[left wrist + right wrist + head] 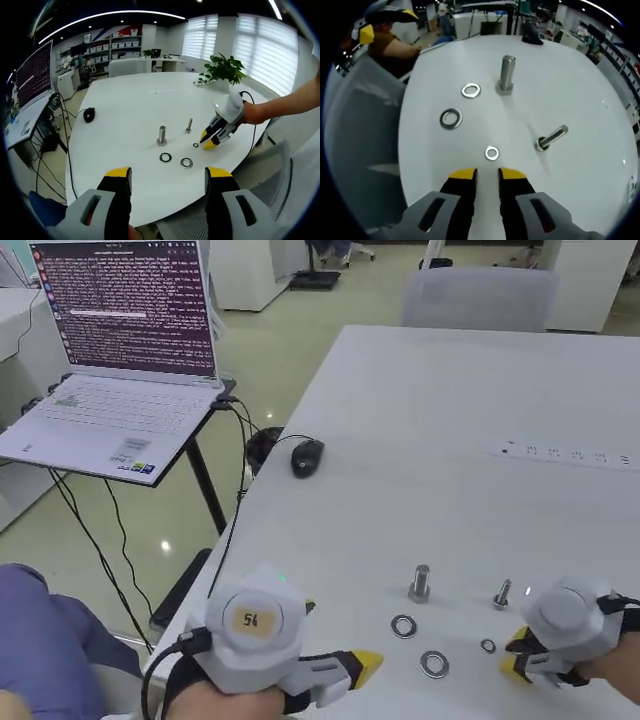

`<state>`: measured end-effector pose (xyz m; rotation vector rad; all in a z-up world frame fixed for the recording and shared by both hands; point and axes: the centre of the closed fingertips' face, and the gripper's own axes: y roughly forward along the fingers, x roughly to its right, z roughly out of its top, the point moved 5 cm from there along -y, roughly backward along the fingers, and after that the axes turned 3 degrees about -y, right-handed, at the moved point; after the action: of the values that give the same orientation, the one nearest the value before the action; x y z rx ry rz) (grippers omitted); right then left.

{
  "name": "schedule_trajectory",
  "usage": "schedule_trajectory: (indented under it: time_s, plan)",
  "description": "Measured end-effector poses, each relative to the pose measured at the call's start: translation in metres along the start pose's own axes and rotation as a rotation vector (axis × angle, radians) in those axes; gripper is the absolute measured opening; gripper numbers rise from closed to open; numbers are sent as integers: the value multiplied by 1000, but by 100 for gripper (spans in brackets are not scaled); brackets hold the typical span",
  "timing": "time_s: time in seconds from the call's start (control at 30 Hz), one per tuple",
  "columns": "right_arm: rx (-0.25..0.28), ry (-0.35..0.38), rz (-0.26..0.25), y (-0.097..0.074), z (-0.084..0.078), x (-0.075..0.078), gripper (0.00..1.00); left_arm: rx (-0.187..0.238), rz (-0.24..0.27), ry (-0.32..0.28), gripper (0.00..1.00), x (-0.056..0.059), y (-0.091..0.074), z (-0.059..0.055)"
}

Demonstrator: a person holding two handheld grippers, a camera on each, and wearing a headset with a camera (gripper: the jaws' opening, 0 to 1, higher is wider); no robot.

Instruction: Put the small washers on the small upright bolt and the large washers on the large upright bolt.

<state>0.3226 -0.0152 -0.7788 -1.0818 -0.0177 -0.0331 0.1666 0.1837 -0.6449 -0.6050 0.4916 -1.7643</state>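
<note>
Open tabletop (430, 440) rings large bolt (420, 583) and small bolt (502, 594); mouse (307, 456), power strip (560, 454) well apart.

A: Carrying everything?
B: White table (420, 440), across the right half of the head view.
A: Upper part?
B: Black mouse (307, 456) near the left edge; white power strip (565, 454) at far right.
A: Lower down?
B: Large bolt (420, 583) and small bolt (502, 594), upright, side by side. Large washer (404, 626) flat below the large bolt, second large washer (434, 664) lower right of it, small washer (488, 646) below the small bolt.
</note>
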Motion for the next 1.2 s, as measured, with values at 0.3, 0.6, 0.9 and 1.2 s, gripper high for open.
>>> schedule_trajectory:
  time_s: [0.3, 0.6, 0.9, 1.2]
  plan:
    - [18, -5, 4, 4, 6, 3, 19, -8, -21, 21, 58, 2, 5, 2]
    - [-41, -84, 48, 8, 17, 5, 18, -19, -37, 44, 59, 6, 10, 4]
    - [-69, -90, 52, 11, 22, 10, 15, -21, -61, 45, 59, 11, 17, 4]
    - [-71, -91, 53, 11, 22, 9, 15, -15, -63, 43, 59, 10, 18, 6]
